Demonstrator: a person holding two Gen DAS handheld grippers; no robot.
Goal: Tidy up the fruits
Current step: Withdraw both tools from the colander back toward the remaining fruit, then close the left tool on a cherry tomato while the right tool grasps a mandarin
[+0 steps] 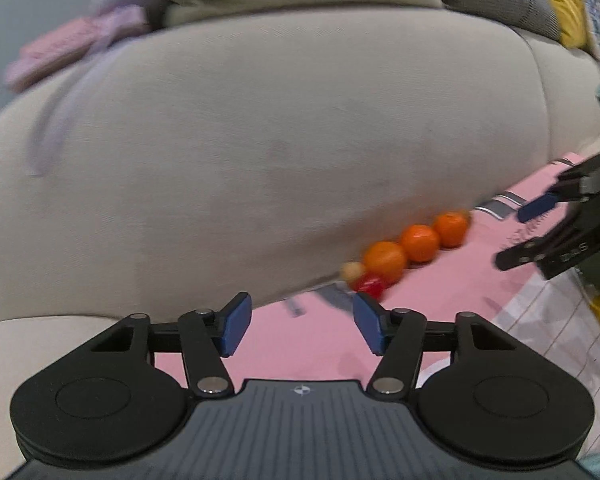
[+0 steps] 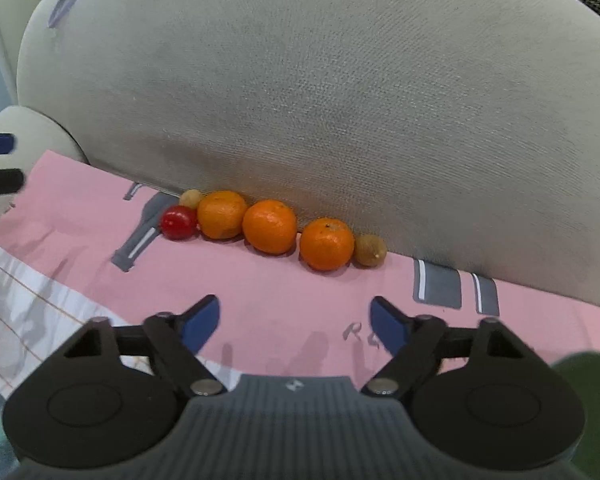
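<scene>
Six fruits sit in a row on the pink cloth (image 2: 284, 300), packed against the foot of the grey sofa cushion (image 2: 340, 100): a red tomato-like fruit (image 2: 179, 222), a small tan fruit (image 2: 190, 199) behind it, three oranges (image 2: 270, 226), and a brown fruit (image 2: 370, 251) at the right end. Neighbouring fruits touch or nearly touch.

Gripper state: the left gripper (image 1: 300, 326) and the right gripper (image 2: 294, 326) both stand partly open with nothing between the fingers.

Risks:
- Round fruit rolls. A finger striking one orange off-centre is likely to push its neighbours along the row.
- The cushion blocks the far side of each fruit, so a finger has little room behind it; pressing in may wedge the fruit or bunch the cloth.
- The present jaw width looks close to an orange's width; a narrow approach could knock the fruit instead of straddling it.
- Both grippers work near the same row and could collide.

Clearance: the near side of the cloth is open. The row's right end has free cloth beyond it; the left end is crowded by the tomato-like fruit and the left gripper's approach.
</scene>
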